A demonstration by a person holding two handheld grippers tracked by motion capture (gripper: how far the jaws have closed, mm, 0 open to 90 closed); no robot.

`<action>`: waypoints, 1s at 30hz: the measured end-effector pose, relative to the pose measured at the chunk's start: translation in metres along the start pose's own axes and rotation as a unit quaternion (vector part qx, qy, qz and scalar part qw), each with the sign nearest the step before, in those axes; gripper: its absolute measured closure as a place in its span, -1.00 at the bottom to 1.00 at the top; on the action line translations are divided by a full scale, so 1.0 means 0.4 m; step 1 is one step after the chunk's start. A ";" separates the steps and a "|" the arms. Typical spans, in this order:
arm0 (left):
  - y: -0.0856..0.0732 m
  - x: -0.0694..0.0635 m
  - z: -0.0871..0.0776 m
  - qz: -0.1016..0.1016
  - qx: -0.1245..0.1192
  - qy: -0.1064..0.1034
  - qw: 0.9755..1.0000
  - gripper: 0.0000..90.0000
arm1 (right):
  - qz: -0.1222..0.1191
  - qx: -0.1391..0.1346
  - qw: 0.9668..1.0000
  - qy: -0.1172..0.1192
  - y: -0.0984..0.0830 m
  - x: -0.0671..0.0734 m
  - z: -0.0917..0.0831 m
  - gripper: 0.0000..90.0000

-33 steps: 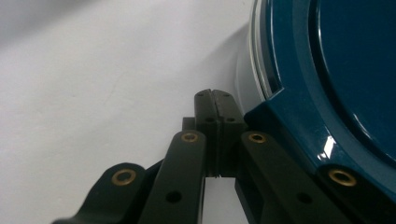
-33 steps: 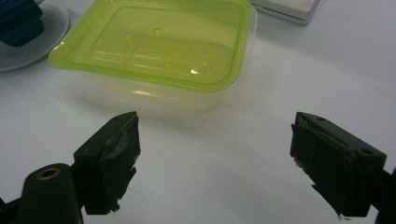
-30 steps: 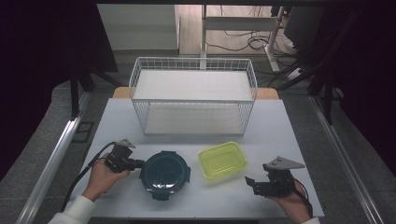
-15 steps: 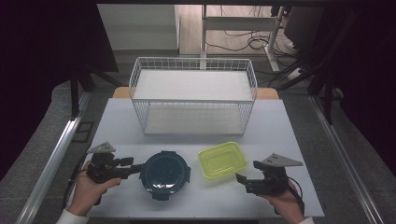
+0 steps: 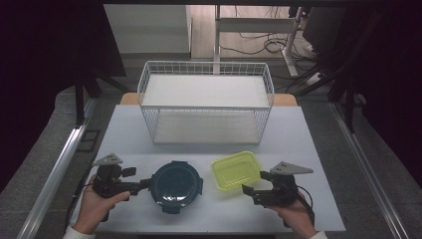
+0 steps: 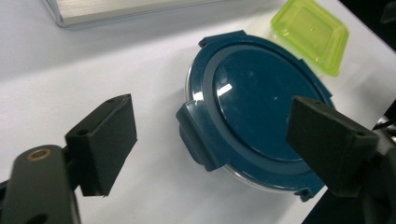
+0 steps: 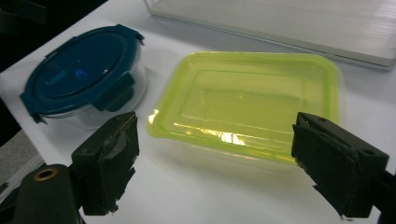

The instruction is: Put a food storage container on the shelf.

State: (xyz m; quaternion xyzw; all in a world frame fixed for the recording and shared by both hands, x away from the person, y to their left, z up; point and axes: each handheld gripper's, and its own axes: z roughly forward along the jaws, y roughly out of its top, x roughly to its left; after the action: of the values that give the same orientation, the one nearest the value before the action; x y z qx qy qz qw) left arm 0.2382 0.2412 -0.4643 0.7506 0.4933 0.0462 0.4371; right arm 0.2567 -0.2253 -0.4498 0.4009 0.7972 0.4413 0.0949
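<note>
On a white worktop (image 5: 149, 132), a round clear container with a dark blue clip-on lid (image 5: 176, 179) sits near the front edge, with a rectangular lime-green plastic container (image 5: 236, 170) just to its right. A white wire basket (image 5: 206, 99) stands behind them. The left gripper (image 5: 144, 184) is level with the blue lid's side clip; its fingers (image 6: 102, 142) have just been opening and now stand wide with nothing between them. The right gripper (image 5: 251, 185), fingers also spread wide and empty, faces the green container's near side. Each seems about to grasp; a good grip probably means centring the rim between the fingers before closing.
</note>
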 end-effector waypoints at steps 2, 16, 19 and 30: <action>0.002 0.002 0.005 -0.011 0.000 0.000 1.000 -0.71 | 0.000 0.003 1.000 0.009 0.003 0.012 0.008 -0.67; 0.003 0.004 0.016 -0.020 0.008 -0.021 1.000 -0.77 | 0.029 0.030 0.997 0.061 0.029 0.107 0.097 -0.68; 0.002 0.007 0.018 -0.023 0.009 -0.024 0.999 -0.77 | 0.046 0.037 0.996 0.071 0.036 0.123 0.120 -0.68; 0.002 0.014 0.024 -0.035 0.013 -0.043 0.998 -0.76 | 0.076 0.050 0.992 0.082 0.045 0.167 0.163 -0.66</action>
State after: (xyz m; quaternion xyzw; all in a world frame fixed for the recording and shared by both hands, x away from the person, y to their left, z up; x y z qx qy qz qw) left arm 0.2463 0.2398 -0.4717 0.7402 0.5004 -0.0078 0.4491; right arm 0.2555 -0.1311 -0.4610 0.4270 0.7909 0.4377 -0.0246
